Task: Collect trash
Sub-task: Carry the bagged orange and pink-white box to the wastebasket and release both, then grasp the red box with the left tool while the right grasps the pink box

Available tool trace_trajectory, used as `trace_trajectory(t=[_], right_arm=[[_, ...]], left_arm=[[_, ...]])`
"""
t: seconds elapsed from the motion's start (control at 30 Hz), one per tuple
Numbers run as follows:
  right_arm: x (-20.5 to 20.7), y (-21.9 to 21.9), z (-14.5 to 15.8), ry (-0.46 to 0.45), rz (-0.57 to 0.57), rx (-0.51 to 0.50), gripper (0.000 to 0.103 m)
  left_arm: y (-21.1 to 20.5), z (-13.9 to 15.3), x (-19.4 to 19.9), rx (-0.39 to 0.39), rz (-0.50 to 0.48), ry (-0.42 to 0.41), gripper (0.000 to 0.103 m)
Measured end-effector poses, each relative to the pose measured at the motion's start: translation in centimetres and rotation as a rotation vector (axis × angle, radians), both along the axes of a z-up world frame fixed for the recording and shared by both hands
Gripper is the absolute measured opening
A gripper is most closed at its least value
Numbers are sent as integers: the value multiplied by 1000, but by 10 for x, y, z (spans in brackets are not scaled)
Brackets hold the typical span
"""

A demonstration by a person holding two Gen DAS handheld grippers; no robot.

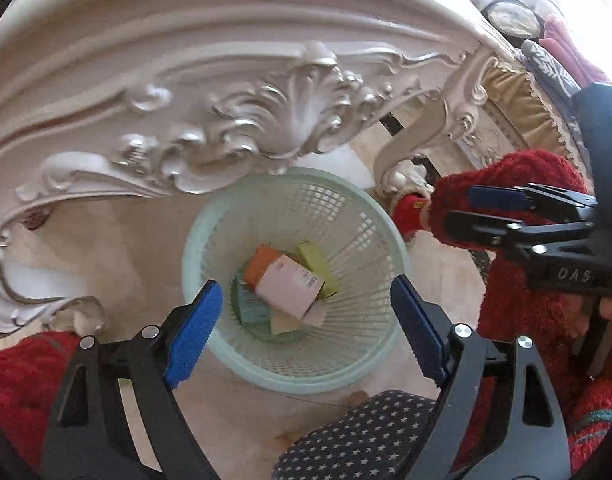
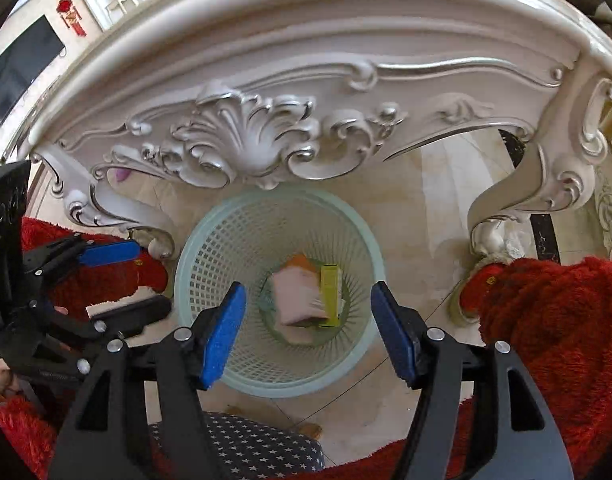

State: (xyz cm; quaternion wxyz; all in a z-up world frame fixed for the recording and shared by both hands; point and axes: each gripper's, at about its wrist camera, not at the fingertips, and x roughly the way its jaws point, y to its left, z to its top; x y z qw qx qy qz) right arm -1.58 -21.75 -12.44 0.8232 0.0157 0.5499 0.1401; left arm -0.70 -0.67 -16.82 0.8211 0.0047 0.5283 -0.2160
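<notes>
A pale green mesh waste basket (image 1: 345, 216) stands on the floor under the table edge; it also shows in the right wrist view (image 2: 234, 236). Inside lie several small boxes: a pink one (image 1: 288, 290) on top, an orange one (image 1: 260, 264), a yellow-green one (image 1: 317, 264) and a teal one (image 1: 250, 306). The pink box (image 2: 296, 294) and yellow-green box (image 2: 330, 292) show in the right view too. My left gripper (image 1: 306, 320) is open and empty above the basket. My right gripper (image 2: 309, 328) is open and empty above it too.
An ornate white carved table (image 1: 226, 112) with curved legs (image 2: 505, 208) overhangs the basket. Red fuzzy sleeves (image 2: 545, 320) and a star-patterned dark cloth (image 1: 357, 436) are close below. Beige tiled floor (image 1: 126, 240) surrounds the basket. The other gripper (image 1: 525, 216) shows at the right.
</notes>
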Motion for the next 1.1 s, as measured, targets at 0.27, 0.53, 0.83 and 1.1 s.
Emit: trace_trajectory(t=[0.27,0.53,0.83,1.1], right_arm=[[-7,-18,60,-145,44,55,68],[57,-36,129,-363,156,102,74],[207,-25,169,-494,321,-13,77],[313,8,156,-467,463,-139,77]], left_arm=[[22,72,-3,3,29,-91,84],[1,167,59,49,9,-279,84],[-18,175,213,95,180,-281,84],[-28,163,286,133,175,-227,84]])
